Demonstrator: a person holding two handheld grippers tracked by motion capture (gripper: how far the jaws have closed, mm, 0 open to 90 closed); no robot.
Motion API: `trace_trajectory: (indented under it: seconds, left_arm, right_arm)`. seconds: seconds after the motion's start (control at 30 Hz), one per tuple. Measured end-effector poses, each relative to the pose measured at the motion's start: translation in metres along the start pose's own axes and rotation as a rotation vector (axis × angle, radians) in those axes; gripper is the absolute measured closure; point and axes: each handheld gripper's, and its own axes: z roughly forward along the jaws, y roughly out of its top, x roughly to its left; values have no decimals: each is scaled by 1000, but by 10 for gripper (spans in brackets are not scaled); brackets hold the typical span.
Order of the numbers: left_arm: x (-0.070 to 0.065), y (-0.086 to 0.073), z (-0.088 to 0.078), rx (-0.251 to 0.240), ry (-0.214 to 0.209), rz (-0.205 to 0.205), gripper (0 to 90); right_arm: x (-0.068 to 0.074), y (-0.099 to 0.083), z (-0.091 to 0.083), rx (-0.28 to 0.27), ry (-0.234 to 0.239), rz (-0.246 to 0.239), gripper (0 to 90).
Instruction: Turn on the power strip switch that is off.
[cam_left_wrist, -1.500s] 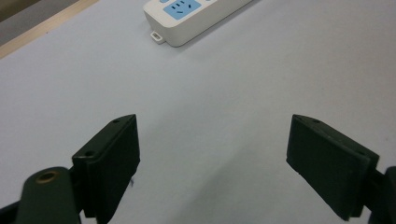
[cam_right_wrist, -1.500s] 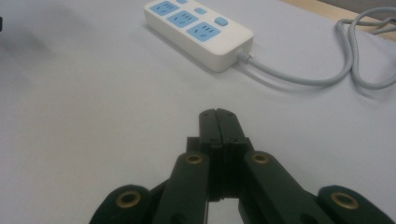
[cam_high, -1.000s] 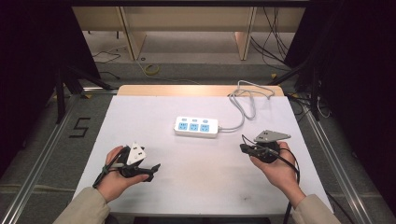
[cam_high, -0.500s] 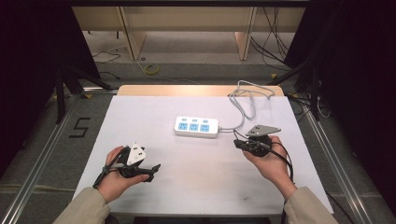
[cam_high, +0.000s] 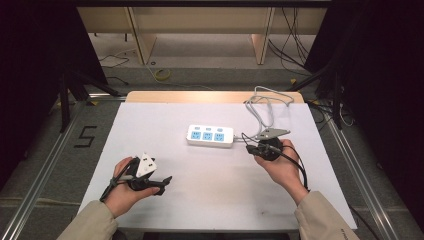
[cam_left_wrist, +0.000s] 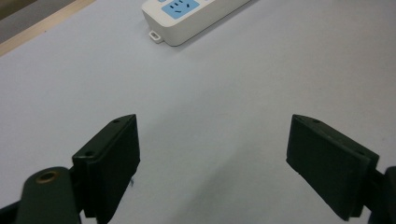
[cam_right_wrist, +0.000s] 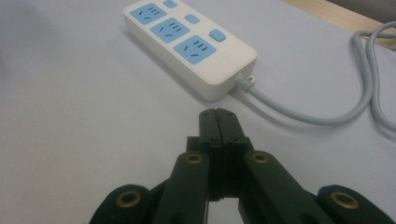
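Observation:
A white power strip (cam_high: 210, 135) with three blue sockets lies in the middle of the white table; its grey cable (cam_high: 263, 107) loops away to the back right. My right gripper (cam_high: 250, 148) is held just right of the strip's cable end, jaws pressed together with nothing between them. In the right gripper view the strip (cam_right_wrist: 189, 44) lies just ahead of the shut gripper (cam_right_wrist: 218, 115). My left gripper (cam_high: 165, 181) rests at the front left, open and empty. In the left gripper view its jaws stand wide apart around bare table, with the strip's end (cam_left_wrist: 187, 16) far ahead.
The white table (cam_high: 165, 120) has a wooden strip (cam_high: 210, 96) along its back edge. Metal rails (cam_high: 45, 160) run along both sides. A floor mark shaped like a 5 (cam_high: 85, 136) lies to the left. Loose cables (cam_high: 160, 75) lie on the floor behind.
My right gripper has moved forward and left, closer to the power strip's cable end. The left gripper has stayed in place.

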Motion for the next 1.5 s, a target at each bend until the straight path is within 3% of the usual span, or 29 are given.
trace_trajectory:
  seconds: [1.5]
  left_arm:
    - [0, 0, 0, 5, -8, -8, 169]
  right_arm:
    - [-4, 36, 36, 11, -21, 6, 900]
